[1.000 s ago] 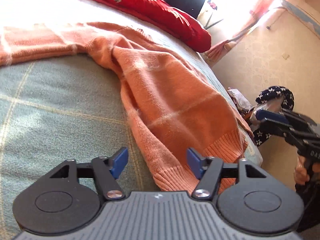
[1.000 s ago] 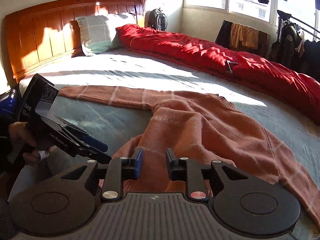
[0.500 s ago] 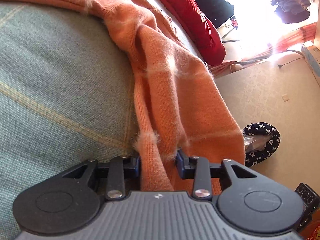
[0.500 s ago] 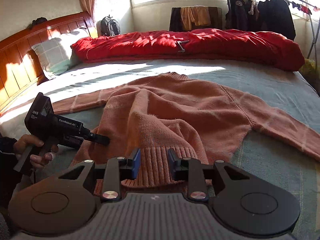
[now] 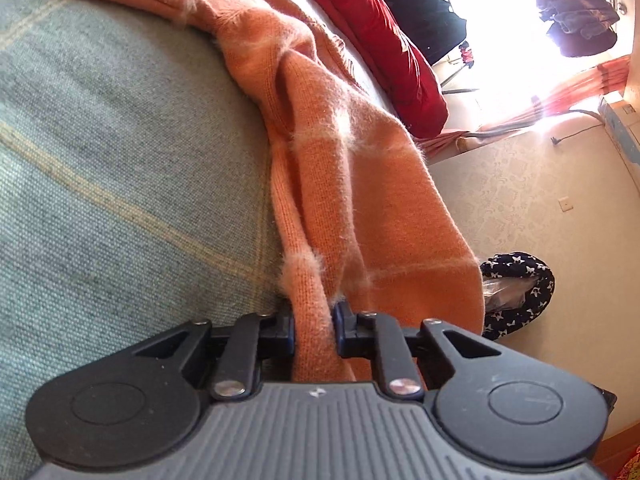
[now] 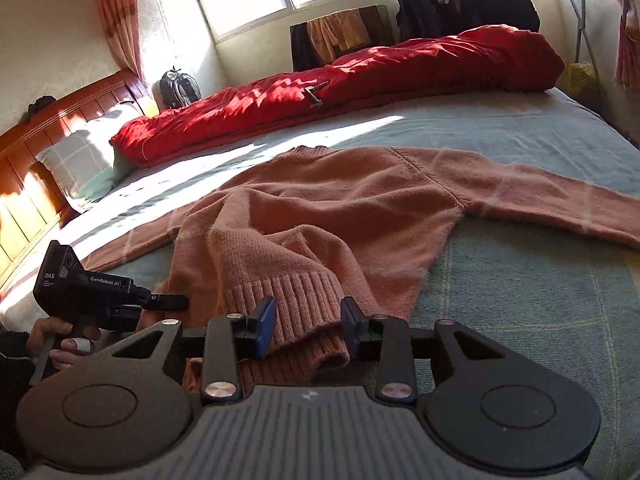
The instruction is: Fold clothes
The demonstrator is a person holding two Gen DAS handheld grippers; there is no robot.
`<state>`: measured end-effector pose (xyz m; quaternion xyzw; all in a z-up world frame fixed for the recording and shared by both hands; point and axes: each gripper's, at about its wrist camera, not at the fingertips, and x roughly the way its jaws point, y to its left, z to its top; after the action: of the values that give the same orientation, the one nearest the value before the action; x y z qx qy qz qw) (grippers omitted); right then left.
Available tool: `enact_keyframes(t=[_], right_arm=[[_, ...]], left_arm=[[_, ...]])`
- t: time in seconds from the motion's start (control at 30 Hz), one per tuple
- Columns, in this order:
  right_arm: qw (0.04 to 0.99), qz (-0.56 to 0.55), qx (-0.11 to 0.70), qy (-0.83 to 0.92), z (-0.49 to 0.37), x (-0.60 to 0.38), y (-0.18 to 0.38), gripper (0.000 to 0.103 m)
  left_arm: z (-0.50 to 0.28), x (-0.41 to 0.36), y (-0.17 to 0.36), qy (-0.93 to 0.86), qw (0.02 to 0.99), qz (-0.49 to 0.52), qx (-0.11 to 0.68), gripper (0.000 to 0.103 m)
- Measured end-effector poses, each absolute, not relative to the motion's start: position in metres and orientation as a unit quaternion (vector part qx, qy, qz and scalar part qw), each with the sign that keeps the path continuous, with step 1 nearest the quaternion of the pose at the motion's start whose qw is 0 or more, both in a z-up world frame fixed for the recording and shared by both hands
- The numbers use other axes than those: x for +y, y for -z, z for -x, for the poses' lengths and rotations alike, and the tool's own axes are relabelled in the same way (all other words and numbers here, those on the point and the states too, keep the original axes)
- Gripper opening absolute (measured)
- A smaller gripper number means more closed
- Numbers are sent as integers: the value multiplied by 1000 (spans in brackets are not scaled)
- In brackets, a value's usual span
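While sunlight pours across the bed, an orange sweater (image 6: 328, 208) lies spread on the grey-green bedsheet (image 6: 520, 280), body bunched toward the near edge and one sleeve running out flat to the right of the right gripper (image 6: 308, 322). Well beyond that claw, a red quilt (image 6: 340, 92) stretches along the far side of the bed, a checked pillow (image 6: 76, 160) sits against the wooden headboard (image 6: 24, 184) up to the left, and dark clothes hang at the window. Nothing blocks either claw's line to the knit.

Over to the right gripper: its jaws are opening, standing moderately apart, and the ribbed hem (image 6: 288, 292) of the sweater rises in a fold between them. The blue pads flank the cloth; whether they press on it cannot be made out. It points down at a slant toward the bed's edge.

Left of it, the left gripper (image 6: 172, 302) reaches in, a bare hand (image 6: 60, 336) wrapped round its handle. From its own camera, the left gripper (image 5: 314, 322) has its jaws closing to a narrow gap, pads pinching a bunched strip of the sweater's side edge. Sheet lies to its left; to its right the knit drapes over the bed's side, with a star-patterned slipper (image 5: 516, 292) on the floor beyond.
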<state>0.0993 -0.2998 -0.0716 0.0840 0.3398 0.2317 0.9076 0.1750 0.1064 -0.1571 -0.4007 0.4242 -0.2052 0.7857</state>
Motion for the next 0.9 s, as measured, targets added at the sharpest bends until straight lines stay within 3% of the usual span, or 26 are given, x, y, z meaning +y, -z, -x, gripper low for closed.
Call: enact_keyframes(t=[0.3, 0.67, 0.9], right_arm=[[908, -104, 338, -224, -97, -314, 71, 41], [868, -184, 396, -234, -116, -314, 105, 53], [833, -249, 424, -254, -134, -301, 156, 50]], left_arm=[[-131, 155, 79, 118, 872, 334, 338, 14], [-138, 176, 123, 56, 857, 330, 390, 16], [-124, 183, 126, 71, 854, 340, 388, 30]])
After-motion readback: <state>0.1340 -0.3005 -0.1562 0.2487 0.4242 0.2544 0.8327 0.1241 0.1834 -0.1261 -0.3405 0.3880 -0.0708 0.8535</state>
